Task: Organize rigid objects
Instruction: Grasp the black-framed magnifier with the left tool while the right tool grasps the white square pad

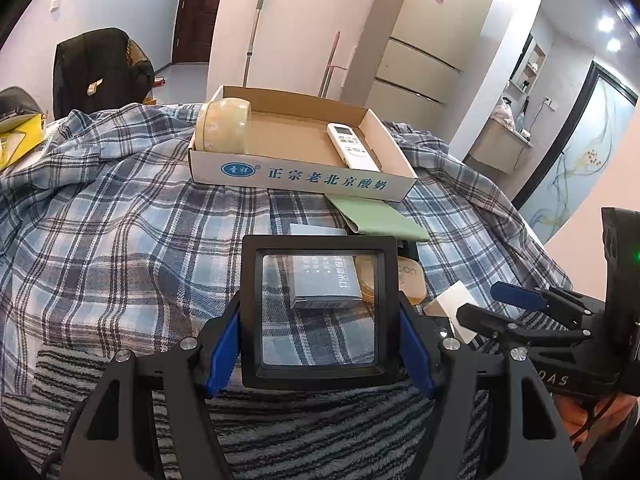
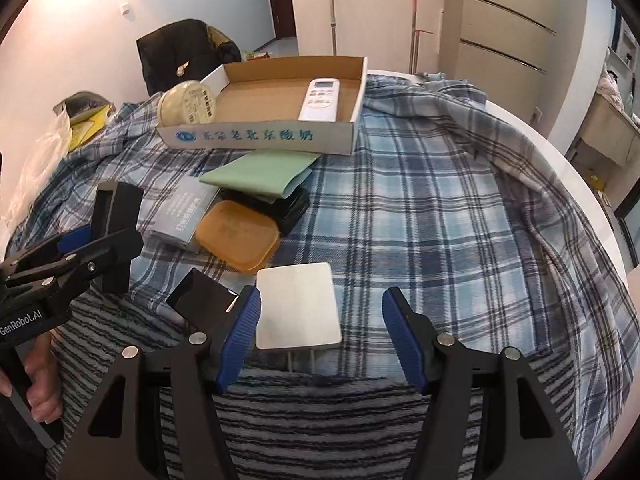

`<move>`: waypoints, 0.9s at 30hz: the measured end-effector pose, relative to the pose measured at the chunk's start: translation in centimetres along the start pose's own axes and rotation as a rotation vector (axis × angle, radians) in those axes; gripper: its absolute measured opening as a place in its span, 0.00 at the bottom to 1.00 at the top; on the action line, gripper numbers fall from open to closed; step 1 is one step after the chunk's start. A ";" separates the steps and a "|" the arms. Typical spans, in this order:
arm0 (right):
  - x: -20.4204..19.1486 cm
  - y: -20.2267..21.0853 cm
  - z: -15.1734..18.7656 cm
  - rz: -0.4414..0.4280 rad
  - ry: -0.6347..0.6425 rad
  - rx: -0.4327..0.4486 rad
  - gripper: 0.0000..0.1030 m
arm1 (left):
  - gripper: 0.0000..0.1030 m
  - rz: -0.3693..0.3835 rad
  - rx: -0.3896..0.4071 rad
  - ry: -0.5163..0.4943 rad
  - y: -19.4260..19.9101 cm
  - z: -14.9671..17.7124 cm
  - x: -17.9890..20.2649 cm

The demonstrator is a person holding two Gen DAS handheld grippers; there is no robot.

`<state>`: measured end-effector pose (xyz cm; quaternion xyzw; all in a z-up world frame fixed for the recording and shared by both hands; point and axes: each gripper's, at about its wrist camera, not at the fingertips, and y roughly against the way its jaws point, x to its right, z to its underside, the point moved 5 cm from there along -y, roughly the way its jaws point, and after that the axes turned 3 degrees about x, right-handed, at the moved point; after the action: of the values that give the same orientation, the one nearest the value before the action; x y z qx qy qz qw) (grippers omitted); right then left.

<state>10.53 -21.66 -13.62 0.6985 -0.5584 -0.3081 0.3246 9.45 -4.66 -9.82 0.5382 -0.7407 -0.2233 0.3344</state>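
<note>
My left gripper [image 1: 319,308] is shut on a square black-framed magnifier [image 1: 320,248], both blue pads pressing its side edges; it is held above the plaid cloth. In the right wrist view the magnifier [image 2: 120,208] shows at the far left. My right gripper [image 2: 322,300] is open over a flat white plug adapter [image 2: 298,304] lying on the cloth; the left pad is close to its edge, the right pad well apart. A cardboard box [image 2: 260,138] at the back holds a round tan tin [image 2: 188,104] and a white remote [image 2: 320,100].
In front of the box lie a green folder [image 2: 260,172], a grey carton [image 2: 184,212], an orange-lidded container [image 2: 236,240] and a small black block [image 2: 200,294]. A striped blanket [image 2: 320,420] covers the near edge. A chair with a dark jacket [image 1: 100,68] stands behind.
</note>
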 end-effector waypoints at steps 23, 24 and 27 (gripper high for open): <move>-0.3 -1.3 0.5 0.037 -0.005 -0.044 0.43 | 0.69 -0.027 0.053 -0.009 1.0 -0.2 0.0; -0.3 -1.3 0.5 0.036 -0.005 -0.044 0.43 | 0.69 -0.027 0.052 -0.009 0.9 -0.2 0.1; -0.2 -1.5 0.6 0.037 -0.009 -0.043 0.43 | 0.69 -0.029 0.046 -0.008 0.9 -0.2 0.1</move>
<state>10.88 -21.26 -15.16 0.6794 -0.5660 -0.3173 0.3426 9.01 -4.43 -9.07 0.5556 -0.7390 -0.2131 0.3158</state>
